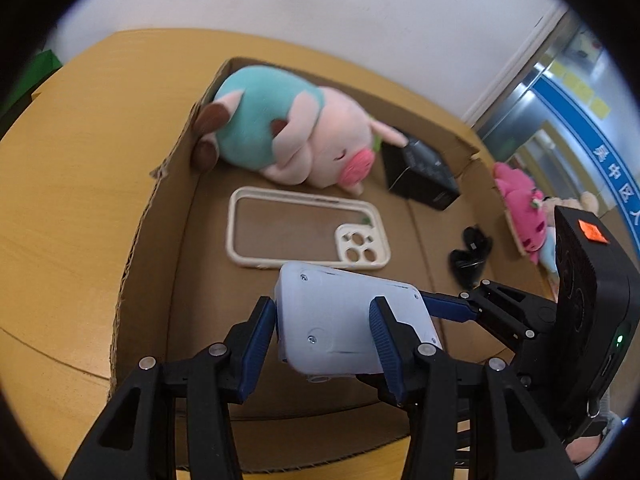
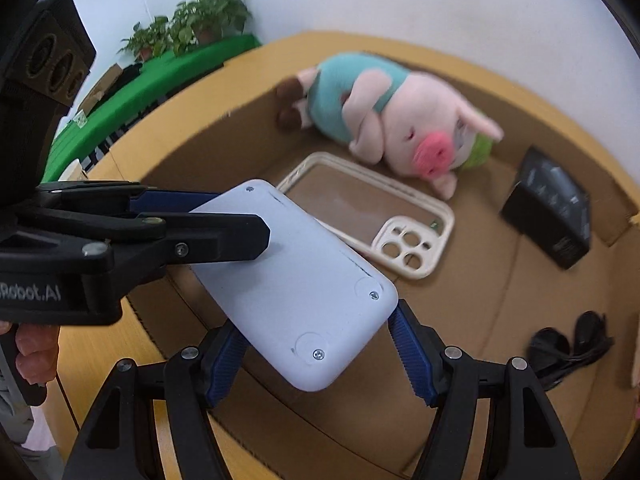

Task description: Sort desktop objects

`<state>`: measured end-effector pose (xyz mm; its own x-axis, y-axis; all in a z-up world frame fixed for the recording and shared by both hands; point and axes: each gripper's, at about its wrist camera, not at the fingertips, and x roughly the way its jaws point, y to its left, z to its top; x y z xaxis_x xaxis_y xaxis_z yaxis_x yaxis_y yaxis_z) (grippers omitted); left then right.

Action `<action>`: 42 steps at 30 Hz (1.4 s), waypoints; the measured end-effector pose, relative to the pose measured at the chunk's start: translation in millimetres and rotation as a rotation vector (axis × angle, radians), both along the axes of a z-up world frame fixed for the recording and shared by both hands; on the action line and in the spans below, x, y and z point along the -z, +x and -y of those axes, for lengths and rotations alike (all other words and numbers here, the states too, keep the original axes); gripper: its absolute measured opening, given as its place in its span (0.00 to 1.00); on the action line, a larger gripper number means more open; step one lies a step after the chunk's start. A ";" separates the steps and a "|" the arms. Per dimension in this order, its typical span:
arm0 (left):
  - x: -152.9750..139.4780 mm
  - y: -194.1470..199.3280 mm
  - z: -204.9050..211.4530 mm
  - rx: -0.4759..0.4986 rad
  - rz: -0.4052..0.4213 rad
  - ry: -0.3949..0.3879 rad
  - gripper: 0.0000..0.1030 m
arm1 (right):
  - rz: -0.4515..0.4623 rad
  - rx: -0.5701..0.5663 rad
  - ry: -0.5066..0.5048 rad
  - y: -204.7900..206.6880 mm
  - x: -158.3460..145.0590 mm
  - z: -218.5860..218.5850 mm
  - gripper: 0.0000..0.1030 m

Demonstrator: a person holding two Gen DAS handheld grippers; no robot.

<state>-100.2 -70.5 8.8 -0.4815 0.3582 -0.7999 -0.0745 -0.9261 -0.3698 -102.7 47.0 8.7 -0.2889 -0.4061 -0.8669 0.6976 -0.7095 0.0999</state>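
Note:
A pale white flat device with rounded corners and small screws [image 1: 344,320] [image 2: 296,288] hangs over the near end of an open cardboard box [image 1: 168,216] [image 2: 500,320]. My left gripper [image 1: 320,320] is shut on it, one pad on each flat face. In the right wrist view its black finger [image 2: 224,236] reaches in from the left over the device. My right gripper [image 2: 318,360] is shut on the device's edges; its blue finger [image 1: 444,307] shows behind the device's right side. In the box lie a plush pig in teal [image 1: 288,136] [image 2: 392,116] and a cream phone case [image 1: 304,232] [image 2: 372,216].
A small black box [image 1: 420,176] [image 2: 552,212] and a black looped item [image 1: 470,256] [image 2: 568,344] also lie in the cardboard box. The box sits on a wooden table [image 1: 80,160]. A pink plush [image 1: 520,208] rests past the right wall. Potted plants [image 2: 188,20] stand far left.

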 end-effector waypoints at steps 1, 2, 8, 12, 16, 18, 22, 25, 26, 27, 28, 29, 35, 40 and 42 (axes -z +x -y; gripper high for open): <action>2.5 -1.6 1.4 -0.005 0.014 -0.002 0.47 | 0.030 -0.002 0.004 -3.2 4.4 2.0 0.66; 5.1 -3.4 2.8 -0.011 0.035 0.001 0.47 | 0.069 -0.002 -0.002 -7.5 9.1 2.6 0.66; 16.4 -7.2 1.8 -0.007 0.110 -0.016 0.47 | 0.222 0.024 -0.027 -22.3 26.8 -2.1 0.69; 7.5 -2.7 6.5 -0.029 0.073 0.006 0.47 | 0.219 0.042 -0.039 -20.3 25.7 -8.2 0.78; -21.8 16.4 3.9 -0.034 -0.069 -0.026 0.49 | 0.135 0.074 -0.094 -4.3 -4.4 -29.1 0.91; -37.9 34.0 -3.9 -0.023 -0.172 -0.075 0.56 | 0.010 0.109 -0.121 17.8 -30.5 -47.3 0.98; -52.6 75.5 -27.8 -0.050 -0.397 -0.193 0.77 | -0.238 0.249 -0.187 63.2 -62.2 -81.8 1.00; -46.0 100.2 -46.9 -0.080 -0.535 -0.279 0.79 | -0.395 0.368 -0.187 85.1 -55.3 -104.0 1.00; -41.7 103.1 -51.8 -0.086 -0.554 -0.294 0.80 | -0.460 0.419 -0.187 92.6 -51.2 -108.4 1.00; -36.0 105.0 -55.2 -0.100 -0.571 -0.310 0.80 | -0.516 0.464 -0.203 97.0 -47.4 -115.6 1.00; -29.4 106.2 -57.4 -0.116 -0.579 -0.329 0.80 | -0.545 0.497 -0.221 100.3 -42.5 -122.8 1.00; -23.4 105.1 -58.5 -0.126 -0.580 -0.345 0.80 | -0.549 0.528 -0.226 98.4 -36.4 -128.8 1.00; 0.7 98.5 -46.8 -0.201 -0.562 -0.338 0.79 | -0.558 0.567 -0.165 93.4 -12.3 -131.7 1.00; 6.6 104.5 -49.4 -0.202 -0.618 -0.378 0.82 | -0.555 0.592 -0.180 95.9 0.8 -137.8 1.00; 6.8 102.9 -49.2 -0.203 -0.617 -0.376 0.84 | -0.568 0.598 -0.201 96.7 3.4 -139.8 1.00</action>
